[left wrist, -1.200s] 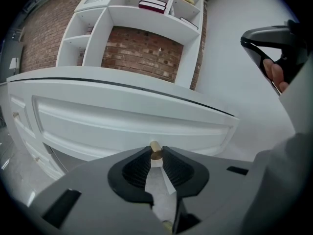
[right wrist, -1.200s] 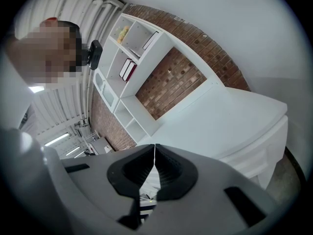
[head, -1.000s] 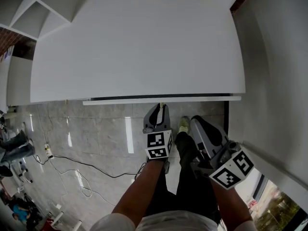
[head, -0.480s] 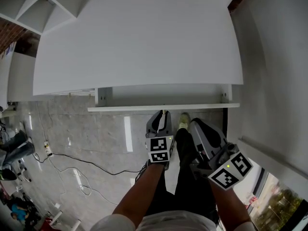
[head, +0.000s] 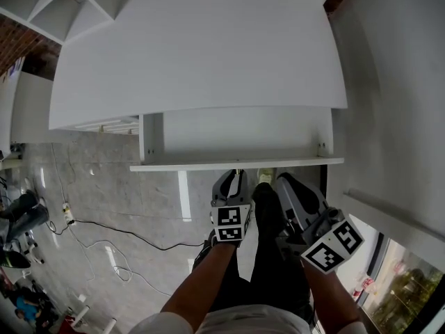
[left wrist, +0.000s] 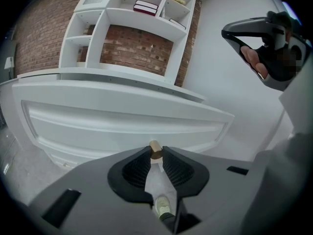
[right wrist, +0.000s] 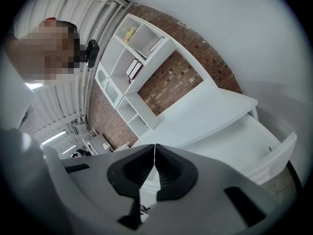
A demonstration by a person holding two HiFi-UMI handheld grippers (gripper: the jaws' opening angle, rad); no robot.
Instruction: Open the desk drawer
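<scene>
The pull is under way: the left gripper has its jaws clamped on the small round wooden knob at the middle of the front panel. The white desk drawer stands partly drawn out from under the white curved worktop, with its bare inside showing between the two side walls. The right gripper hangs just beside the left one, off to the right of the knob, with its jaws pressed together on nothing and no part in the pull. To finish, the next move looks like a straight, level draw toward the body. The grip should stay square on the knob so it does not slip off the short peg or rack the drawer sideways. The main thing in the way is the person's own dark-trousered legs, which stand close behind the front panel, so a step back or a stop short may be needed. A black cable trails over the grey tiled floor to the left, well clear. A white shelf unit stands against the red brick wall beyond the worktop.
</scene>
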